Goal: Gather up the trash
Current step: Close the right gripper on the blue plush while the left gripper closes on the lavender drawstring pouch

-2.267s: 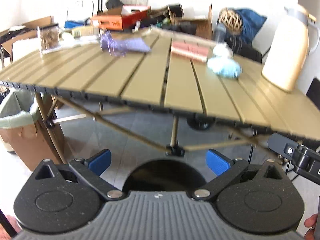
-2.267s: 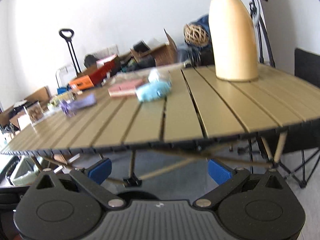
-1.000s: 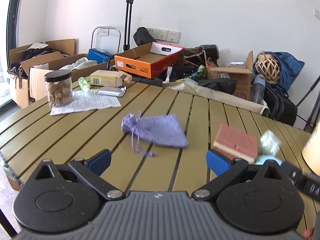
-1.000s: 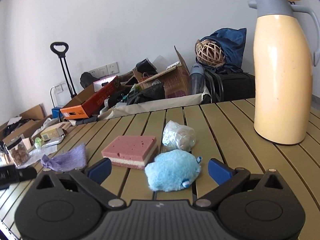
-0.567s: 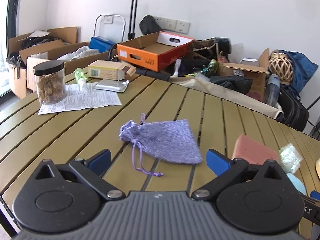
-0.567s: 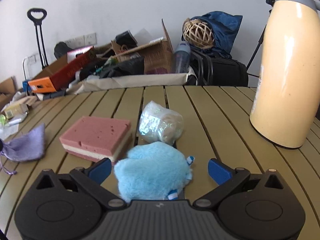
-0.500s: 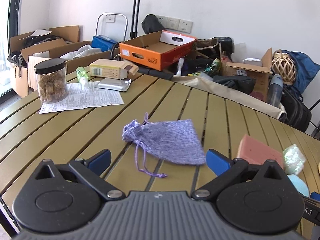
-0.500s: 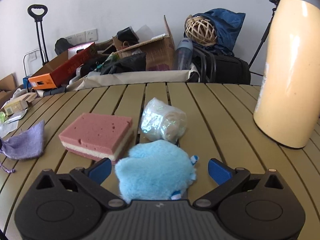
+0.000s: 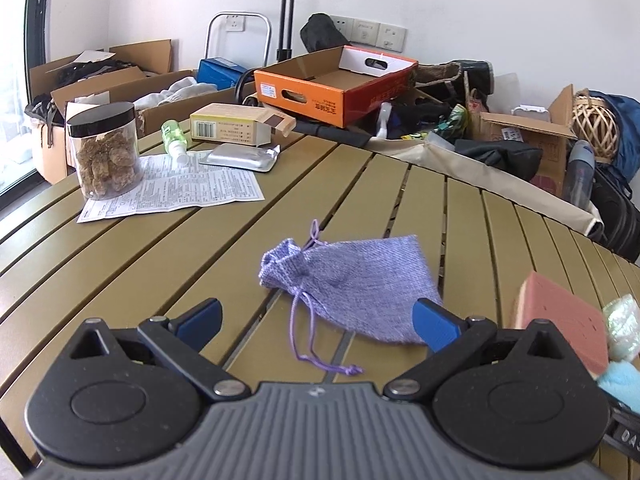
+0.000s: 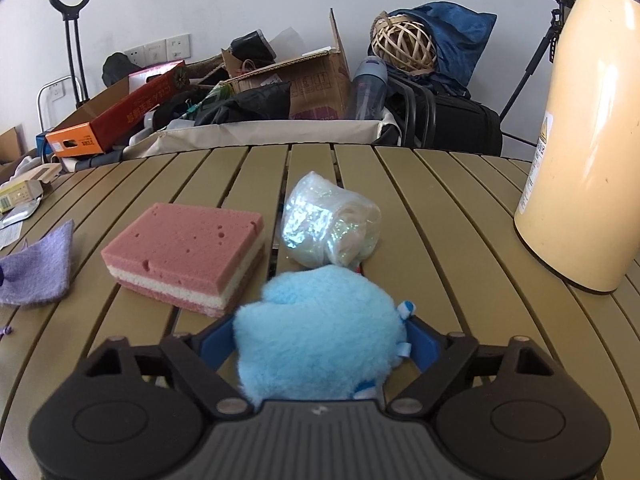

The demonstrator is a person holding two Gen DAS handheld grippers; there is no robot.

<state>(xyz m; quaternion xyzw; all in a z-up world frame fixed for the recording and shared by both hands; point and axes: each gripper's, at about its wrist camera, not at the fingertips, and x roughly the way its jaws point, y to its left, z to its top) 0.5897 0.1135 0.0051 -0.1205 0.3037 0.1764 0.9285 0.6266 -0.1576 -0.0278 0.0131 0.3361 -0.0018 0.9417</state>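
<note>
Right gripper (image 10: 318,338) spread apart around fluffy blue plush toy (image 10: 320,328); left gripper (image 9: 316,316) apart near purple drawstring pouch (image 9: 352,280). Risk: grabbing non-trash.

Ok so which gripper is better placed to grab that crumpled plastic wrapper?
Probably the left gripper: it is open and holds nothing. The right gripper sits nearer the plastic wrapper, but the blue plush toy fills its jaws.

On the bench (image 9: 120,264): one purple pouch (image 9: 356,280), one pink sponge (image 10: 184,252), one blue plush toy (image 10: 320,344), one crumpled plastic bag (image 10: 328,224), one cream jug (image 10: 584,152), one snack jar (image 9: 105,150), one leaflet (image 9: 176,190), one foil packet (image 9: 240,157), one small green bottle (image 9: 174,138), one carton (image 9: 236,125).
</note>
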